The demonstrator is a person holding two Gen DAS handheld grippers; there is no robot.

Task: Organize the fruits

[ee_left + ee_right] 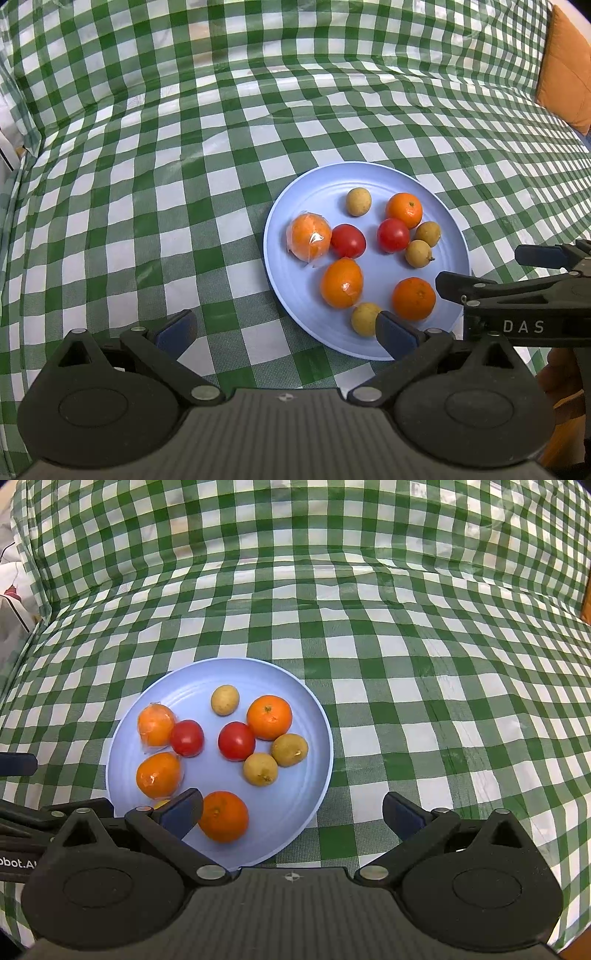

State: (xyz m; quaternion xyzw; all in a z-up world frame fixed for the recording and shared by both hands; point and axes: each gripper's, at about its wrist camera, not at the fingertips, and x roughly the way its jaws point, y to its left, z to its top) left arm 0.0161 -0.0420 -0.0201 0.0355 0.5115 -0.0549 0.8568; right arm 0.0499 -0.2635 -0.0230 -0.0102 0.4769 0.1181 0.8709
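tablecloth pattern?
Green-and-white gingham check on the tablecloth, clearest in the right wrist view.

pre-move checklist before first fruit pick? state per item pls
1. Left gripper jaws open and empty: ok.
2. Right gripper jaws open and empty: ok.
3. All fruit sits on the round pale blue plate, none on the green-and-white checked tablecloth: ok.
4. Nearest bare orange mandarin unblocked from above: ok; the right gripper's left jaw is beside it.
5. Two plastic-wrapped orange fruits need a grip on slippery film: cannot tell whether it will hold.
6. Destination for sorted fruit in view: not ok, no second container shows in either view.
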